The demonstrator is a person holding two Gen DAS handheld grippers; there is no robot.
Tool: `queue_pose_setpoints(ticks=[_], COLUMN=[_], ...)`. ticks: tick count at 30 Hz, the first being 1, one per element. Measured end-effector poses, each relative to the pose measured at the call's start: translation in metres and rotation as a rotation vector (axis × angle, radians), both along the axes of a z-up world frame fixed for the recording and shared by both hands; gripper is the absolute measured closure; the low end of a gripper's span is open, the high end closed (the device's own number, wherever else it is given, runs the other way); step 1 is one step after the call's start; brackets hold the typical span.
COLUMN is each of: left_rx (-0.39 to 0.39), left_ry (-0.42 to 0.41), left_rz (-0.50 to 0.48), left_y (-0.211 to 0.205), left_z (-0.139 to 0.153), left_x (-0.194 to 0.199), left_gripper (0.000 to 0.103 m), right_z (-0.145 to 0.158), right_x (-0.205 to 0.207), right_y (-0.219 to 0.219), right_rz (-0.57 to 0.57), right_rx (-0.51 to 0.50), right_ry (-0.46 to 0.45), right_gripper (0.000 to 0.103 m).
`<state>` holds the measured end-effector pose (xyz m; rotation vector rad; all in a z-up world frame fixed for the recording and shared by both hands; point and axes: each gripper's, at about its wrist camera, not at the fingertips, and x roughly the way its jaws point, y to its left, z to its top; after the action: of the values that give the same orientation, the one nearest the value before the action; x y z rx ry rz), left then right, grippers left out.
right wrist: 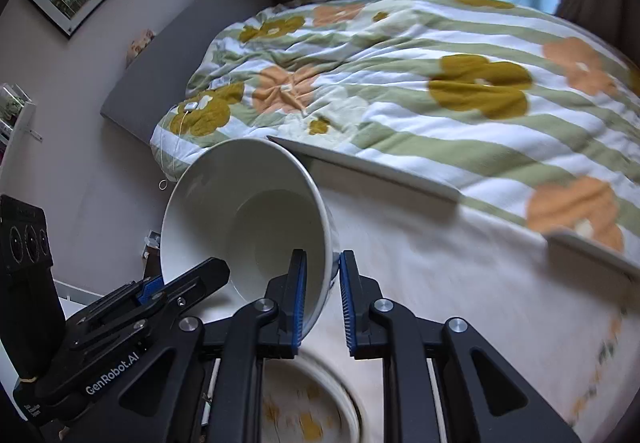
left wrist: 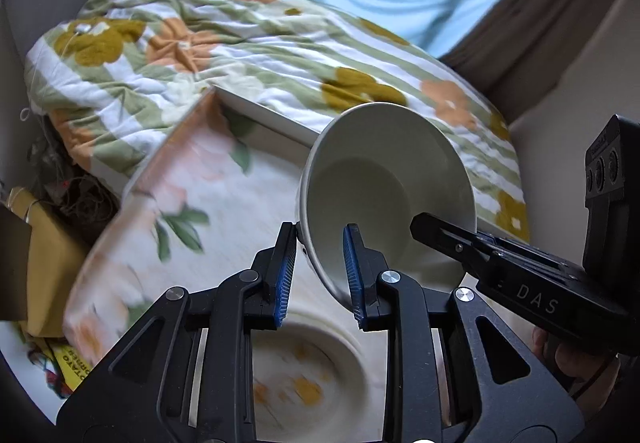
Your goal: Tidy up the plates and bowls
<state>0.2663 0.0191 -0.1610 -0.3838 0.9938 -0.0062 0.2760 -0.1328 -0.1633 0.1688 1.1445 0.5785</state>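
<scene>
A plain white bowl (left wrist: 384, 187) hangs tilted in the air above the table, held by both grippers. My left gripper (left wrist: 320, 271) is shut on its left rim, one blue pad inside and one outside. My right gripper (right wrist: 322, 299) is shut on the opposite rim of the same bowl (right wrist: 248, 219); its finger shows in the left wrist view (left wrist: 440, 231). Below the bowl lies a white plate with yellow flowers (left wrist: 304, 375), blurred, also in the right wrist view (right wrist: 304, 407).
The table wears a floral cloth (left wrist: 188, 211) with its left edge dropping off. Behind it is a bed with a striped flowered duvet (right wrist: 440, 91). A yellow box (left wrist: 48, 263) and clutter sit left of the table.
</scene>
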Motion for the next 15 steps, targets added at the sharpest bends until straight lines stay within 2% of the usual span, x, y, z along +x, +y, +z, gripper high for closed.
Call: queue_pose_setpoints(ticks=[7,15], left_rx=[0.004,-0.013], left_ry=[-0.020,0.022], left_rz=[-0.080,-0.209], left_y=[-0.091,-0.178], left_z=[0.019,0.011], left_x=[-0.073,-0.121], left_gripper=[0.082,0.082], right_z=[0.020,0.010], right_x=[-0.080,-0.145], right_y=[-0.084,-0.168], right_rz=[-0.076,-0.191], right_rx=[-0.005,-0.019], right_ry=[-0.032,-0.001], right_gripper=[0.088,0.088])
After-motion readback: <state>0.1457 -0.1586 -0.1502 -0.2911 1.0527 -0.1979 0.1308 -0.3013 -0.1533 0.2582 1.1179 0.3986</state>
